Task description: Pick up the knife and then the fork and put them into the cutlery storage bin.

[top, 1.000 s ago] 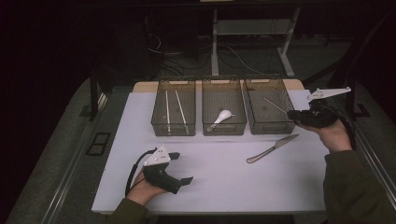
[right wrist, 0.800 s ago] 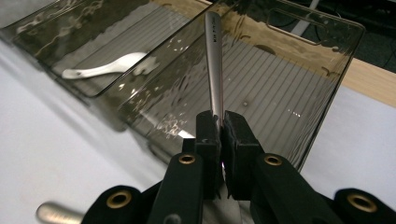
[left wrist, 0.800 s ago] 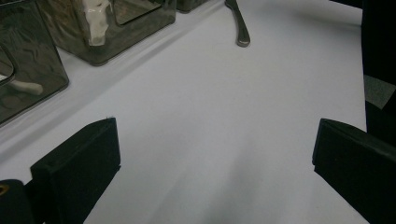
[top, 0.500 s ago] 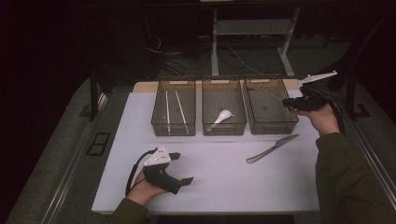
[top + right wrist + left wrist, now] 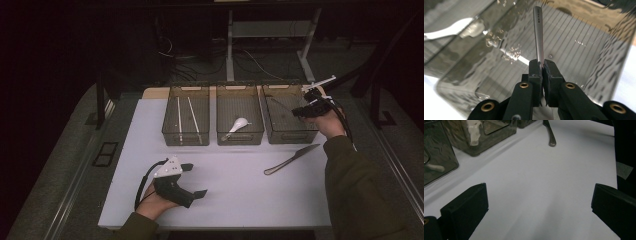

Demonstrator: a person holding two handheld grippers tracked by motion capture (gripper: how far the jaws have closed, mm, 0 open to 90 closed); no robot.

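Utensil handle (image 5: 538, 35) pinched in right tongs (image 5: 542, 65), over bin (image 5: 586, 50)

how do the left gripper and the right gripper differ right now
The left gripper rests low on the white table, open and holding nothing; the right gripper is raised over the right-hand bin, shut on a thin metal utensil. Both are black two-jaw grippers, each held in a hand.
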